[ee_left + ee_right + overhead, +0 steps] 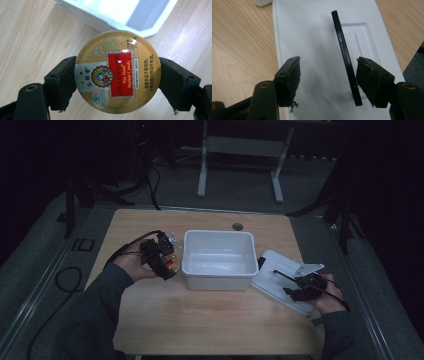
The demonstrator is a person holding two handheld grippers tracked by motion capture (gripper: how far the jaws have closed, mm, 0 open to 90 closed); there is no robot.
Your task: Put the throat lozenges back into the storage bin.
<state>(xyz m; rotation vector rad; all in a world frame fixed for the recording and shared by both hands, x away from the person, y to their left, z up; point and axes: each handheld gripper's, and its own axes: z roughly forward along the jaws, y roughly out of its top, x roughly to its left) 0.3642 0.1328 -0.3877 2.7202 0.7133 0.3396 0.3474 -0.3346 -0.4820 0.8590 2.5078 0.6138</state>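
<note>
The left gripper (117, 82) pinched the round Nin Jiom herbal candy tin (117, 72) only by its curved rim beside the white bin (218, 258), so it might have slipped out, while the right gripper (328, 82) stood spread around a thin black strip (345, 57) on the white lid (312, 37).

The white bin (218, 259) sits mid-table between both grippers, its lid (280, 281) blocking the right side; the table's (200, 320) near half is wide open.

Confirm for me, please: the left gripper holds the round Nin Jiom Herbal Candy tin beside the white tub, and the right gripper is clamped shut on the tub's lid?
Not quite. The right gripper is open: in the right gripper view its jaws stand apart over the white lid, with a thin black bar between them. The left gripper does hold the Nin Jiom Herbal Candy tin beside the white tub.
</note>
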